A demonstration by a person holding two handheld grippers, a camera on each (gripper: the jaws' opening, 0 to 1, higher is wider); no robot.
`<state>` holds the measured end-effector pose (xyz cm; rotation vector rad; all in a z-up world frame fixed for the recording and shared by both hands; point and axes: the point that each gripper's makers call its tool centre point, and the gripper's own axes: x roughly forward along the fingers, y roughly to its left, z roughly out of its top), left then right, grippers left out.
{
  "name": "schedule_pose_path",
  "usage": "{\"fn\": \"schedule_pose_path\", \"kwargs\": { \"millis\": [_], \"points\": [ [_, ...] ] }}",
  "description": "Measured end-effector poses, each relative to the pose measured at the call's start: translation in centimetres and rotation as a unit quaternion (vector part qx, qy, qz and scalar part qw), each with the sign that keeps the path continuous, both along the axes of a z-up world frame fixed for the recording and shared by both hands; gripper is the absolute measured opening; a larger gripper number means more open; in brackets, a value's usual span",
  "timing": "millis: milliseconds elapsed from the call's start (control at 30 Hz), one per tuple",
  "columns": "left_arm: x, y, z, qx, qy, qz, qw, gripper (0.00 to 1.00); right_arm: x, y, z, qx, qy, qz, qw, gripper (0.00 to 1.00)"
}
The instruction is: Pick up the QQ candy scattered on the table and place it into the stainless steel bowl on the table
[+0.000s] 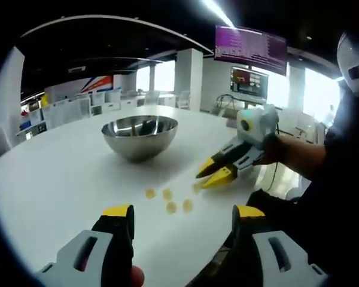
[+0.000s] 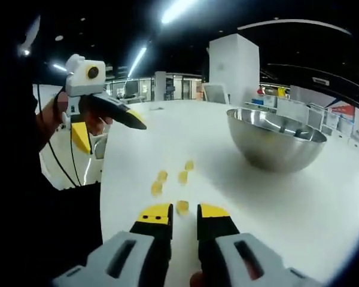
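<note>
The right gripper is set low over one candy, jaws a little apart (nothing held yet). The left gripper is held wide open and empty; next, the candy must be pinched and carried to the bowl.

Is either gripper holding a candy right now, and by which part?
Neither: left gripper open, empty; right gripper open around a small yellow candy, not yet gripping.

5 QQ candy pcs, 1 steel bowl, 2 grippers.
</note>
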<state>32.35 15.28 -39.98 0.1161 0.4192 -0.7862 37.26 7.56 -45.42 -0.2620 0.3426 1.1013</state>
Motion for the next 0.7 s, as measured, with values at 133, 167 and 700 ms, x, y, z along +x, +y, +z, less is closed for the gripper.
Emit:
{"fn": "schedule_pose_path", "kwargs": {
  "millis": [133, 167, 700],
  "points": [
    [-0.23, 0.21, 0.01, 0.002, 0.000, 0.000, 1.0000, 0.67, -0.08, 0.62, -0.50, 0.001, 0.005, 0.007, 1.0000, 0.15],
    [-0.24, 0.30, -0.03, 0.002, 0.001, 0.001, 1.0000, 0.67, -0.05, 0.64, -0.61, -0.002, 0.003, 0.006, 1.0000, 0.15],
    [-0.04, 0.30, -0.44, 0.004, 0.004, 0.001, 1.0000, 0.67, 0.12, 0.27, -1.05, -0.002, -0.004, 0.003, 1.0000, 0.08]
  ]
}}
